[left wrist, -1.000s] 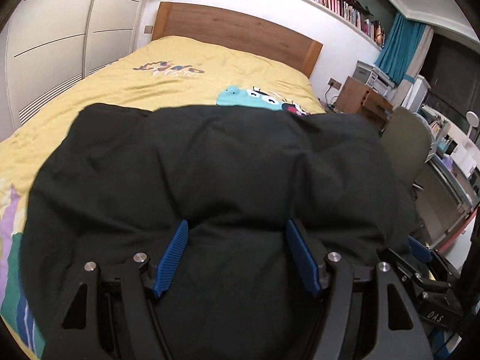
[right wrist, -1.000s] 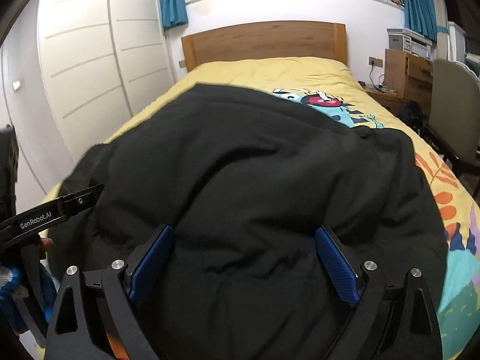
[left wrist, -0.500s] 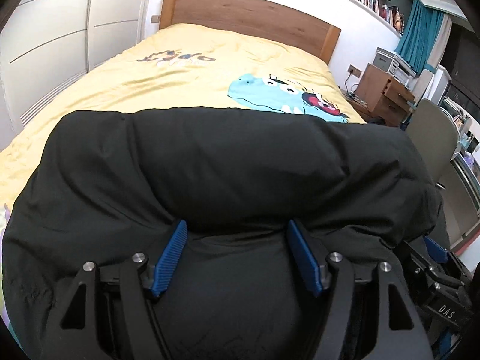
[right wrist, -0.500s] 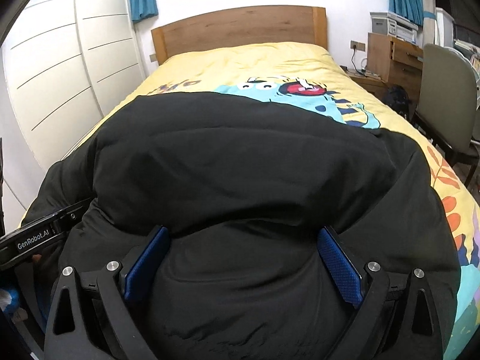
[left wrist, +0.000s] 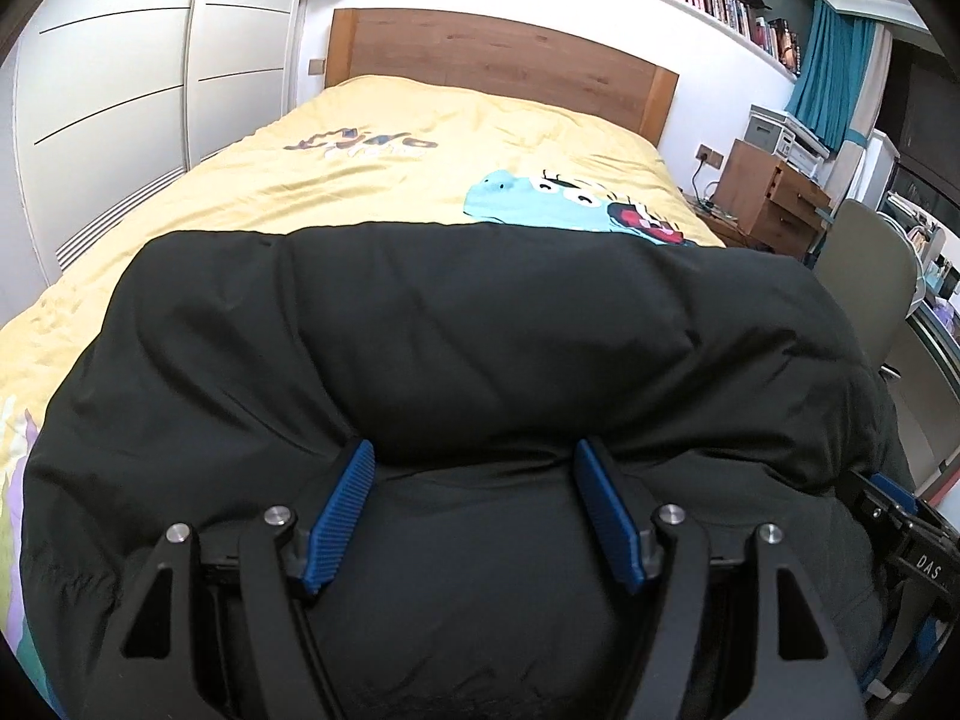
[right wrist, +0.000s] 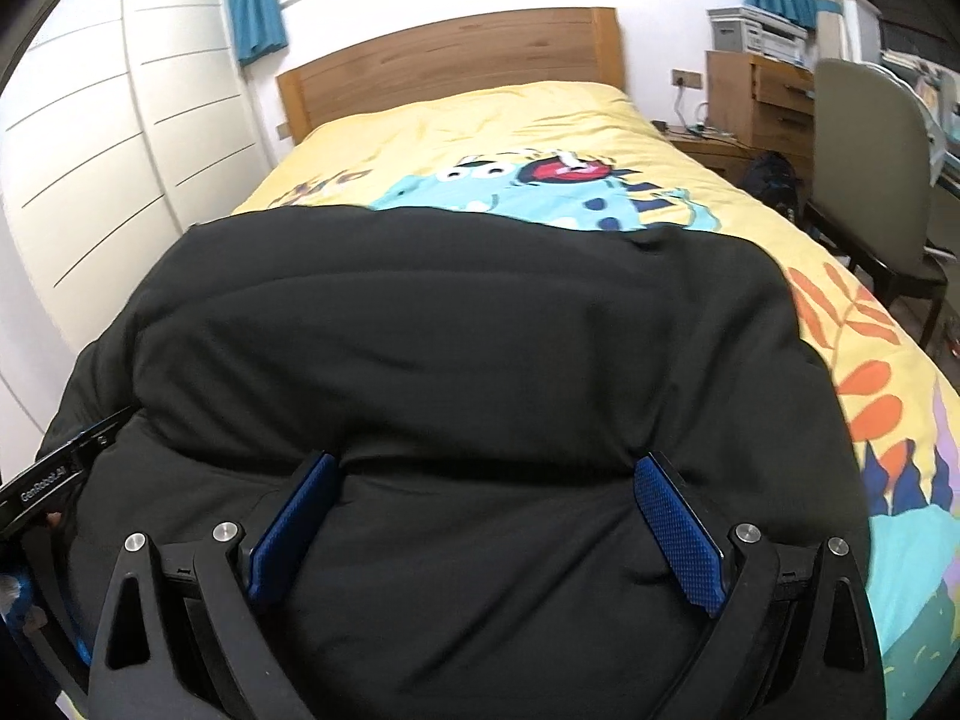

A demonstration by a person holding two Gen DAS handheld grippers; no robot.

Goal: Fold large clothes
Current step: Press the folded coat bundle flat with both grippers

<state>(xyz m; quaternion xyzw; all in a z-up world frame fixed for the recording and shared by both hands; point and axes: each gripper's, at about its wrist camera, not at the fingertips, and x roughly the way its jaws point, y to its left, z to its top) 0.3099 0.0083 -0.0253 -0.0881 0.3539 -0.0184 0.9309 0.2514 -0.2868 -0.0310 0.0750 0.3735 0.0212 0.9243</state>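
black padded coat (left wrist: 480,348) lying widthwise across yellow bed (left wrist: 384,180)

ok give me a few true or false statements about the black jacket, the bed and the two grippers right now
1. The black jacket lies on a yellow bedspread. True.
2. The left gripper has jacket fabric bunched between its blue pads. True.
3. The right gripper hangs clear of the jacket. False: fabric fills the gap between its pads too.
4. The headboard is white metal. False: it is brown wood.
5. A cartoon dinosaur print shows beyond the jacket. True.
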